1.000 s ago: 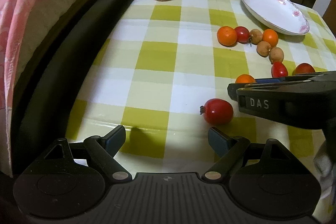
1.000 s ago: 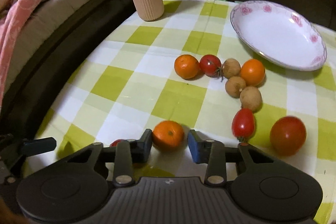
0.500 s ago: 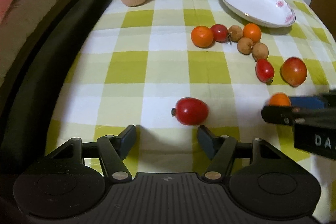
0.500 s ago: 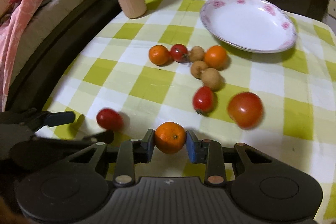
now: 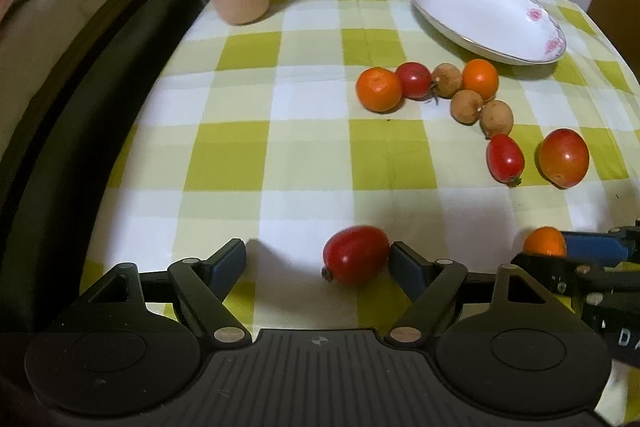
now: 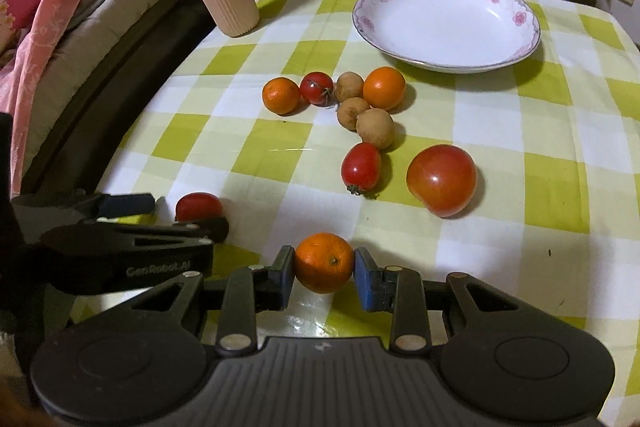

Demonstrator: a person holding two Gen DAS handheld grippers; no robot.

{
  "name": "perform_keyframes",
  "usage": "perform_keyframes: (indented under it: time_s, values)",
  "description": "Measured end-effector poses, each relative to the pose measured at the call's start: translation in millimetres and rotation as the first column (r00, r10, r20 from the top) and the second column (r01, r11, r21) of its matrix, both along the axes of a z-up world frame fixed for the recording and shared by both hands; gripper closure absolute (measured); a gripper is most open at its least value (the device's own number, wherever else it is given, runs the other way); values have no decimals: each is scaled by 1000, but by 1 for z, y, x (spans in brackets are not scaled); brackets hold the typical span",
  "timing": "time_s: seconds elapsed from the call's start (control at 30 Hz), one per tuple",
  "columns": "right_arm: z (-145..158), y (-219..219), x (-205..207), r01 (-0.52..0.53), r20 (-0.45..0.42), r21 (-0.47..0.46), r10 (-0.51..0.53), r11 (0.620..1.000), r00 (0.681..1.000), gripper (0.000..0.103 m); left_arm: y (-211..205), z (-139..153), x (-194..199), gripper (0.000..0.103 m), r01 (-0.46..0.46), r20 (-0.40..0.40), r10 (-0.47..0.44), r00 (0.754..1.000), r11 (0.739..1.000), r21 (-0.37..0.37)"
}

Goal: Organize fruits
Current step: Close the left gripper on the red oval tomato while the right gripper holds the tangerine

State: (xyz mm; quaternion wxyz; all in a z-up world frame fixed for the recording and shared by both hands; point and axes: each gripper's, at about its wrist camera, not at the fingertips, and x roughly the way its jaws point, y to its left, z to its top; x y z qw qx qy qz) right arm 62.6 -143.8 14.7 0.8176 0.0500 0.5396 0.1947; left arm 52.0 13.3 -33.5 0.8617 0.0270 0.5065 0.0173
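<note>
- Right gripper [image 6: 323, 269] clamps a small orange [image 6: 324, 262], well short of the plate [image 6: 446, 23].
- Left gripper [image 5: 318, 263], jaws opening, straddles a red tomato [image 5: 355, 254], farther from the plate.

1. A small orange [image 6: 324, 267] is clamped between two blue pads, well in front of the white floral plate [image 6: 446, 23].
2. An oval red tomato [image 5: 355, 254] lies on its side, farther from the plate, its stem end pointing away from it.
3. Just in front of the plate, two oranges [image 6: 281, 95] [image 6: 384, 87], a cherry tomato [image 6: 317, 88] and three brown longans [image 6: 375, 128] sit clustered.
4. Nearer, a plum tomato [image 6: 361, 167] and a large round tomato [image 6: 442, 180] rest side by side.
</note>
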Motion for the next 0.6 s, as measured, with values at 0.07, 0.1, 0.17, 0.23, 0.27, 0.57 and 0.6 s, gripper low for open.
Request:
perform_keyframes:
  time_s: [0.07,0.1,0.17,0.23,0.27,0.57,0.6]
  values:
    - [-1,-2,-1,1,-6,4,-1,1000,1000,73,-4,-1,1,19,32,-13,-32,999,999,17]
    - [-1,-3,-1,1,-8,6,-1,1000,1000,73,-7,-2,0,19,46,-21,-45,999,998,31]
    - [0,-5,-2,6,-7,14,-5,1000,1000,73,-10,-2,-2,19,60,-21,-59,998,997,42]
    - [1,-8,-2,12,-4,18,-12,1000,1000,73,-11,-2,-3,22,69,-27,-68,997,997,41]
    - [1,-9,-2,14,-4,19,-14,1000,1000,73,-12,-2,-3,26,74,-29,-73,997,997,37]
    - [3,-24,-8,59,-9,25,-59,998,998,73,-20,2,-7,40,133,-63,-130,990,990,47]
    - [4,-27,-9,69,-10,28,-68,997,998,73,-20,2,-6,42,127,-67,-125,990,991,37]
